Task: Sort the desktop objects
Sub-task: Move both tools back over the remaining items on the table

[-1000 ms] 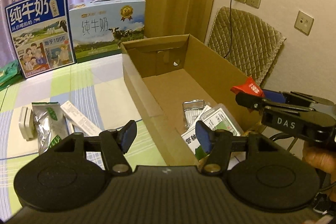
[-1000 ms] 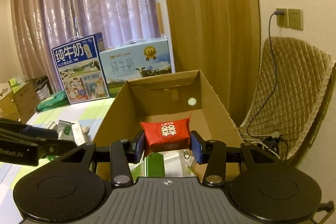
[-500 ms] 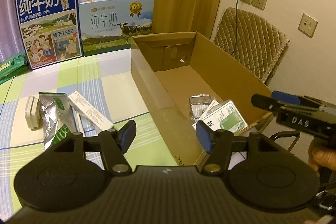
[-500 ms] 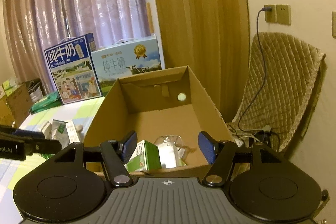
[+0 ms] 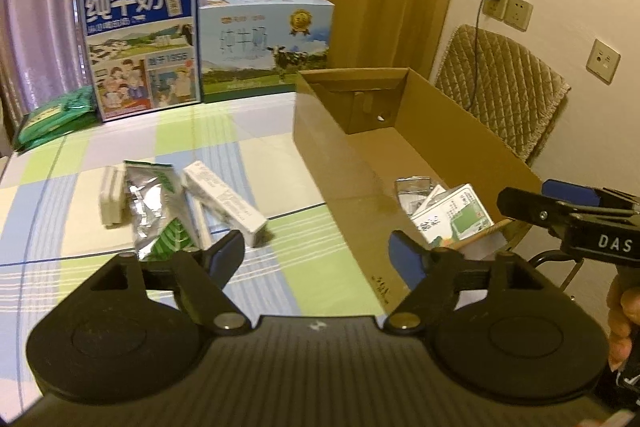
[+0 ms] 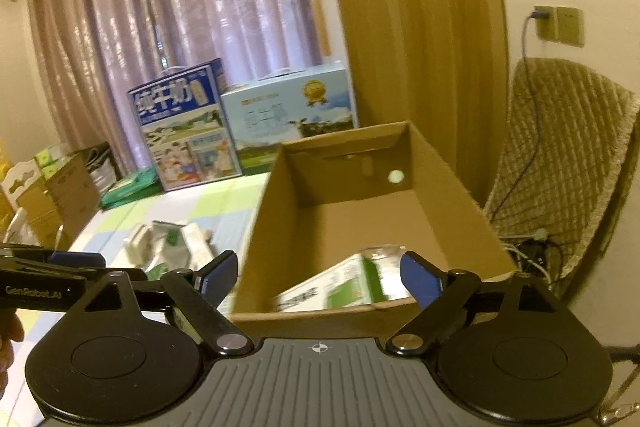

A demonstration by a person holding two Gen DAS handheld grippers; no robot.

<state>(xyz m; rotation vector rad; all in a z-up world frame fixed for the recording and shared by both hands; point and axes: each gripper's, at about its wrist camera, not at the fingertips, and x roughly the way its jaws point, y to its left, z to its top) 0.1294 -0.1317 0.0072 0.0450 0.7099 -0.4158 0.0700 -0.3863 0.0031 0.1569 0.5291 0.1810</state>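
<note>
Two empty tools, left tool and right tool, fingers apart near the cardboard box.

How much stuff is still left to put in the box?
Done: a green-and-white carton and a silver packet lie in the brown cardboard box. In hand: nothing; left gripper and right gripper are open. Left: beige case, silver-green pouch, long white box.
</note>
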